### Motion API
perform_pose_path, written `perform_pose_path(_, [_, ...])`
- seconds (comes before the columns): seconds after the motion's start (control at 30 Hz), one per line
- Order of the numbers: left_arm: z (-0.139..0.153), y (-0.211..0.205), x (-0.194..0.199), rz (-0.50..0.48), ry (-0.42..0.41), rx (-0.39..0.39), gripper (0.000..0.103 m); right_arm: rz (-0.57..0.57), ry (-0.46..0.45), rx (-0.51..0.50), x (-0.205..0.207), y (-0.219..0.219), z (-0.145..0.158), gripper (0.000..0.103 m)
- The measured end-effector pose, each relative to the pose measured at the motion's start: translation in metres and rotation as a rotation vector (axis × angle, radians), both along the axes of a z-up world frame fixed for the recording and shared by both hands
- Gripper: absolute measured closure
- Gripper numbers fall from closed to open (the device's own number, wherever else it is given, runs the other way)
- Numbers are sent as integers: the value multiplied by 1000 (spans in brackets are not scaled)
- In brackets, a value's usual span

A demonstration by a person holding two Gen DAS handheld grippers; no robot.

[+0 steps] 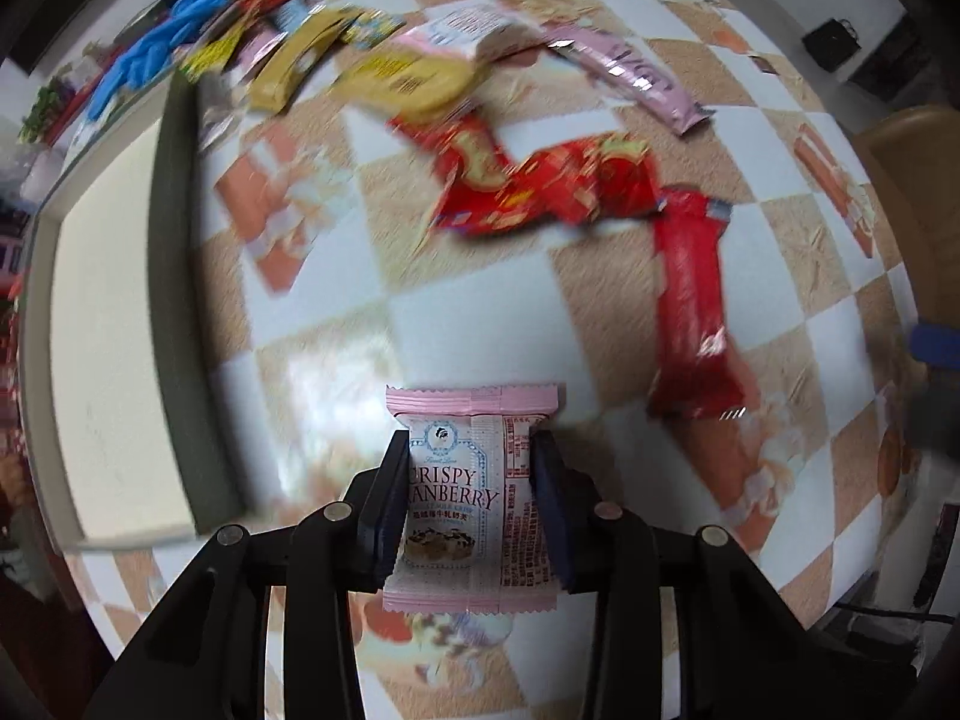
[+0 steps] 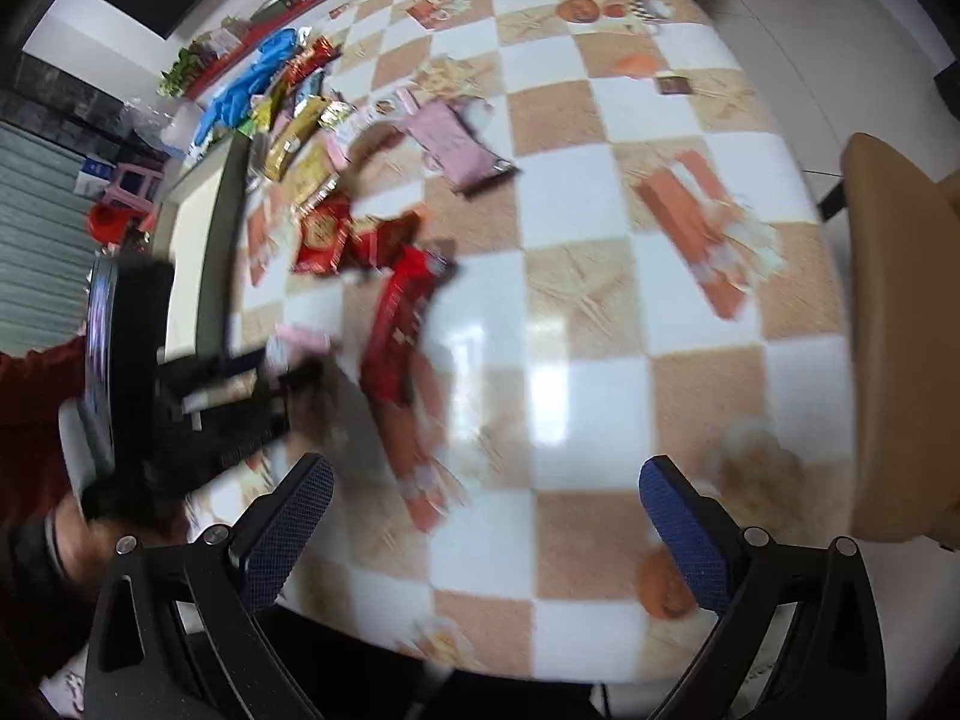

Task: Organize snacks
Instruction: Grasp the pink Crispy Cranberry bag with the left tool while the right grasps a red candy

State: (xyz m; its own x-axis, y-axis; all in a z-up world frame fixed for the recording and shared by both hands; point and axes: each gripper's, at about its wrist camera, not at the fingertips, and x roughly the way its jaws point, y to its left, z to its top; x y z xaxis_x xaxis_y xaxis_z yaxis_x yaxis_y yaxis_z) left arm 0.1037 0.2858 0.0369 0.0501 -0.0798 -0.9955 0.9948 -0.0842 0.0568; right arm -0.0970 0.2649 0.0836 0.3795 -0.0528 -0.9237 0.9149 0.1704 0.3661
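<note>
Gripping a pink cranberry snack packet (image 1: 474, 480), the left gripper (image 1: 471, 504) holds it above the checkered tablecloth (image 1: 480, 312).
Its 2 fingers press the packet's sides; a shallow cream tray (image 1: 108, 324) lies to the left, and 2 red wrappers (image 1: 540, 186) lie beyond with more snacks behind. The right gripper (image 2: 486, 510) hangs spread wide with nothing between its blue pads (image 2: 288, 534).

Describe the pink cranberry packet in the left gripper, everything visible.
The cranberry packet is a small pillow-style wrapper, glossy film by its look, with pink crimped seals top and bottom and a pale blue-white panel printed "CRISPY CRANBERRY" above a photo of the snack. The back seam and small print show on its right. It sits upright, pinched at both sides by the left gripper jaws above the checkered tablecloth.
</note>
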Motion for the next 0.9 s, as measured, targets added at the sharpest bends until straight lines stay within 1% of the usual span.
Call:
perform_pose_path(0.03, [-1,6,4,11,-2,1,61,5,-5,2,11,-7,-4,15])
perform_pose_path(0.07, [-2,10,7,16,2,-3,61,11,-3,9,21,-13,-8,35])
perform_pose_path(0.1, [-3,14,8,16,8,-4,60,11,13,21,33,-18,-13,45])
perform_pose_path(0.17, [-4,18,11,5,22,-9,60,-10,42,45,53,-27,-25,45])
perform_pose_path(0.2, [-5,20,13,0,30,-5,59,-19,38,48,63,-30,-29,45])
perform_pose_path(0.3, [-7,24,17,-26,52,-6,57,-26,69,37,85,-35,-35,45])
perform_pose_path(0.33, [-7,25,18,-40,54,-7,57,-30,89,38,92,-36,-39,45])
perform_pose_path(0.4, [-8,28,18,-71,56,-6,56,-26,163,45,106,-39,-51,45])
perform_pose_path(0.43, [-8,26,16,-93,61,-4,56,-19,210,13,113,-39,-53,50])
perform_pose_path(0.47, [-8,26,17,-110,74,-3,56,14,249,-9,123,-39,-55,60])
perform_pose_path(0.5, [-7,25,19,-123,85,-6,56,40,280,-19,129,-39,-55,74])
perform_pose_path(0.53, [-7,27,21,-138,95,-13,56,70,295,-21,134,-39,-55,79])
perform_pose_path(0.57, [-6,29,20,-152,100,-21,56,78,291,-7,134,-40,-56,82])
perform_pose_path(0.63, [-5,35,25,-176,104,-20,56,67,254,48,125,-39,-57,82])
perform_pose_path(0.67, [-5,36,26,-179,110,-13,56,58,240,57,119,-37,-54,82])
perform_pose_path(0.7, [-5,35,27,-177,124,-1,57,40,201,57,109,-34,-48,82])
perform_pose_path(0.73, [-5,35,31,-173,141,16,59,23,170,55,101,-31,-41,82])
perform_pose_path(0.8, [1,34,38,-137,225,56,61,1,121,47,86,-26,-27,82])
perform_pose_path(0.83, [9,31,41,-129,229,34,61,-10,103,38,79,-24,-18,82])
perform_pose_path(0.9, [22,31,43,-128,209,-1,61,-25,79,31,69,-20,-6,82])
